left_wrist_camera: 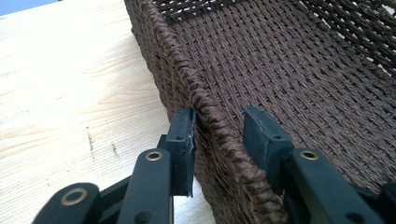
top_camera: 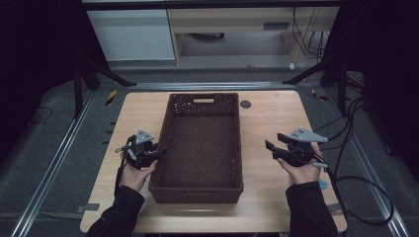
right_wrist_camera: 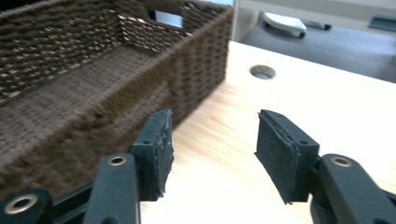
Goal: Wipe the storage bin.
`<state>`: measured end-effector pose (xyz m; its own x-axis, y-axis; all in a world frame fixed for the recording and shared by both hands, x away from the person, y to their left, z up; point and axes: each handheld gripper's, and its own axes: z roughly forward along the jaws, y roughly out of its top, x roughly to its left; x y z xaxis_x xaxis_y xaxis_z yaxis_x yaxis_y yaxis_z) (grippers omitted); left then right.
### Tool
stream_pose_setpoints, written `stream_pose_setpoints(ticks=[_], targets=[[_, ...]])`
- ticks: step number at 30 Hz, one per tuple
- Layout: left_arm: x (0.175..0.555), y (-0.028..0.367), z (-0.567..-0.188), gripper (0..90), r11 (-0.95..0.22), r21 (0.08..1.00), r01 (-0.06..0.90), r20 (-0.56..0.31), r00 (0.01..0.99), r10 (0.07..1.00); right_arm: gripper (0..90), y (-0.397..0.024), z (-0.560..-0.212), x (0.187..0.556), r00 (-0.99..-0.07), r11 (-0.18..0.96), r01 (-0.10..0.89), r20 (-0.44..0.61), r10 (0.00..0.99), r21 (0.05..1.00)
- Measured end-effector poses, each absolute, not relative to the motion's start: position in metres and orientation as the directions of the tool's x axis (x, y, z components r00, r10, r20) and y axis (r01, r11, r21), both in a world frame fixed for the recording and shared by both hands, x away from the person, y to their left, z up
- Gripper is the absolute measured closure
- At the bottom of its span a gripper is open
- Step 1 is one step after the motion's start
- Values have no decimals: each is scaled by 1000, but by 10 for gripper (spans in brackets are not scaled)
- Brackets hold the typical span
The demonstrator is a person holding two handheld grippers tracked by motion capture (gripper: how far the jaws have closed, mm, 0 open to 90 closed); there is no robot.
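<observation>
High view: the left gripper [top_camera: 159,153] is sitting at the left long rim of the brown woven basket [top_camera: 200,182], its jaws straddling that rim. The person's left hand [top_camera: 133,174] is gripping it from below, the dark sleeve coming in from the bottom edge. The right gripper [top_camera: 270,146] is standing just clear of the basket's right wall, jaws pointing toward it with nothing between them; the right hand [top_camera: 299,172] is holding it level above the table [top_camera: 276,118]. The basket is lying lengthwise at the table's middle. A round cable hole [top_camera: 245,104] is showing beyond its far right corner. Cables are trailing over the grey floor to the right.

Left gripper view: the pads are standing part open astride the braided rim [left_wrist_camera: 212,119]. The left pad [left_wrist_camera: 187,140] is touching the wall's outer face; the other is standing off the inner side.

Right gripper view: the jaws are standing wide apart over bare wood, holding nothing. The basket wall [right_wrist_camera: 196,65] is lying just beside the left pad [right_wrist_camera: 161,149], apart from it.
</observation>
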<state>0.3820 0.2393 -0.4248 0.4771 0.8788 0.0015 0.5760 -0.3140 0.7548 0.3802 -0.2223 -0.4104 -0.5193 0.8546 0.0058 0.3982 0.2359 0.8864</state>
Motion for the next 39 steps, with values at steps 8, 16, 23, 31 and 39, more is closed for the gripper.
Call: stream_pose_setpoints(ticks=[8,16,23,31,39], targets=[[383,241,-425,651,-309,755,579,-8,480,877,414,-249,-421,373,-447,200,429,15,894,881],[385,242,-424,672,-320,749,580,3,480,877,387,-280,-434,359,-375,157,450,27,926,879],[384,241,-424,689,-324,748,579,10,479,878,375,-299,-448,342,-330,145,475,22,944,868],[385,241,-423,690,-325,747,580,8,480,877,349,-312,-467,329,-296,157,516,4,955,842],[385,243,-424,690,-320,749,580,0,483,876,353,-314,-481,330,-282,160,561,6,959,812]])
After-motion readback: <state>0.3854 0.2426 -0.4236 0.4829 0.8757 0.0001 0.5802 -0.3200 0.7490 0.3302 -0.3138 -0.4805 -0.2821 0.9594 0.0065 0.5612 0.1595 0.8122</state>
